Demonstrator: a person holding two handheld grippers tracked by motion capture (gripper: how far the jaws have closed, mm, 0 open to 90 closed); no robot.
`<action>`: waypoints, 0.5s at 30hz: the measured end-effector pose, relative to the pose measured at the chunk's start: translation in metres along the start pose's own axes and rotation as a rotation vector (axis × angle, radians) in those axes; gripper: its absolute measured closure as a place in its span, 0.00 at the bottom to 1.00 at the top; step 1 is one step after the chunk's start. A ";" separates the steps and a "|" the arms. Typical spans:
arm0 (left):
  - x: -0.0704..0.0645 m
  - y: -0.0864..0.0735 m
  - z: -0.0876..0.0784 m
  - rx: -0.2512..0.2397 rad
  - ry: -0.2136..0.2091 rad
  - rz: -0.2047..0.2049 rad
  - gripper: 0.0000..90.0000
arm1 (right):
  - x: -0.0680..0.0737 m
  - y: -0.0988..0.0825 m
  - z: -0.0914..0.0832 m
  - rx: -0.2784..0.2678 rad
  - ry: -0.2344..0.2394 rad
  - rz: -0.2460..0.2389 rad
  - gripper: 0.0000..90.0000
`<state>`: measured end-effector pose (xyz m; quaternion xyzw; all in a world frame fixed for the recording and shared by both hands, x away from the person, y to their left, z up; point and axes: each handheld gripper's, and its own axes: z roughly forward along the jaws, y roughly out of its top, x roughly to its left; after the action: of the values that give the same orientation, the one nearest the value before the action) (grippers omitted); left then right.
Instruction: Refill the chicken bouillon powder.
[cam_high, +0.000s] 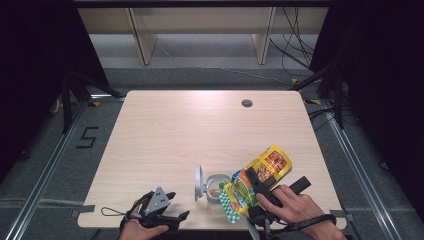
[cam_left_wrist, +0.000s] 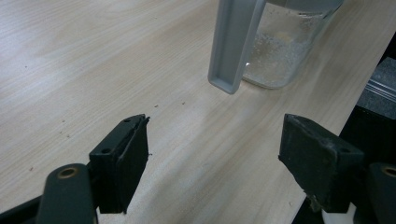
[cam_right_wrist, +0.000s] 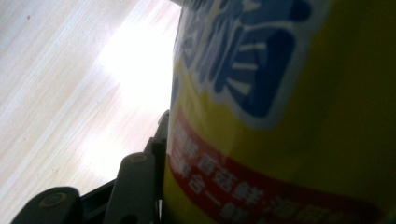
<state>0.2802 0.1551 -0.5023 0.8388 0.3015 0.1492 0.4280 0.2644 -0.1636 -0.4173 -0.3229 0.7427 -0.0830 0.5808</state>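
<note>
Bag over the jar
The right gripper (cam_high: 256, 186) pinches the yellow bag (cam_high: 257, 176) just beside the jar (cam_high: 216, 187) — the left gripper (cam_high: 162, 212) is spread, holding nothing.

Glossy printed plastic pouch (cam_high: 262, 172) gleaming, clear glass jar (cam_high: 216, 186) glinting, pale matt wood-grain table (cam_high: 200, 130) showing smooth.
</note>
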 end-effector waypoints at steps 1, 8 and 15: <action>0.001 0.000 0.000 0.003 0.013 0.009 0.26 | -0.001 -0.001 0.000 -0.004 -0.003 -0.023 0.64; -0.001 -0.001 0.001 0.006 0.016 -0.014 0.26 | 0.001 -0.004 -0.001 0.008 0.002 -0.017 0.65; 0.000 0.000 0.000 0.005 0.010 0.007 0.26 | 0.002 -0.004 -0.002 -0.001 0.001 -0.012 0.65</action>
<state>0.2806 0.1552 -0.5024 0.8402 0.3013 0.1541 0.4237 0.2641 -0.1684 -0.4161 -0.3275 0.7410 -0.0863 0.5799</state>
